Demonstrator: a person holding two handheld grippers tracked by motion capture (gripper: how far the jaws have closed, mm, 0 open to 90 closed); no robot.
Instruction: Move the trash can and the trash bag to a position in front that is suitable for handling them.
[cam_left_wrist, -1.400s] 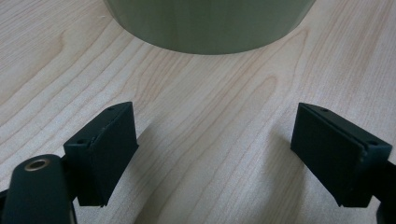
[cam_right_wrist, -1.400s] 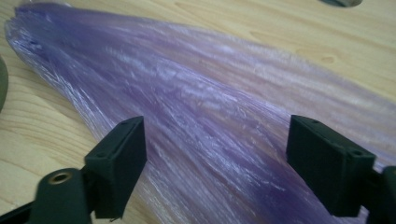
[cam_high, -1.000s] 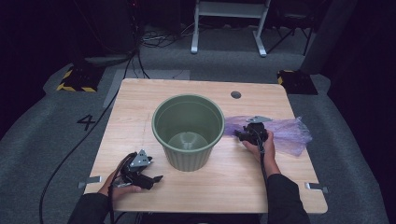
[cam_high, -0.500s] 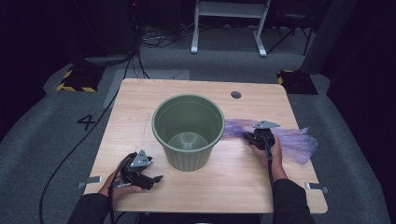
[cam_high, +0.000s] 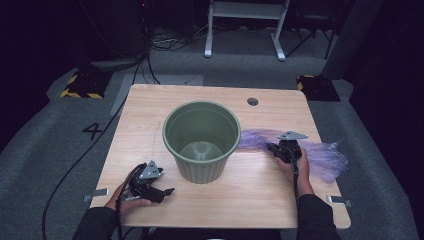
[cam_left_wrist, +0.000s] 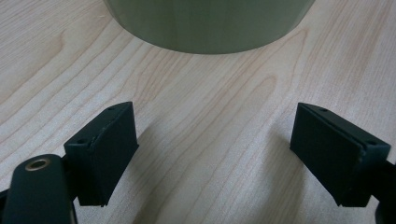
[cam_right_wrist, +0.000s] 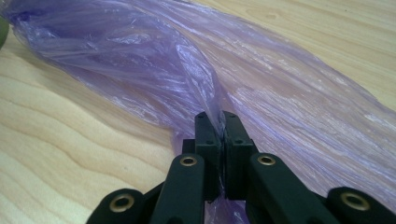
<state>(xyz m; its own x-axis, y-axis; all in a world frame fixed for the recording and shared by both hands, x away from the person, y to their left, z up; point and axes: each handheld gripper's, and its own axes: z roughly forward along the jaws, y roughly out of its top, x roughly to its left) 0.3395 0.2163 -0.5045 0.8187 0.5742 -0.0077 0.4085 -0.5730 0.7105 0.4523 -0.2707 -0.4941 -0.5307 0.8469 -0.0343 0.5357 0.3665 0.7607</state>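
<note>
Purple bag (cam_high: 320, 155) partly behind right tool (cam_high: 274, 148)

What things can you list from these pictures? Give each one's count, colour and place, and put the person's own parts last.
Bin: one, green, upright at the middle of the table, nothing inside.
Plastic bag: one, translucent purple, lying stretched out on the table right of the bin.
Table: one, light wood, with a round hole near its far edge.
Frame: one, white metal, on the grey floor beyond the table.
Left tongs: one, black, near the table's front left, open on nothing.
Right tongs: one, black, shut on a fold of the plastic bag.
Hands: two, one behind each tongs.
</note>
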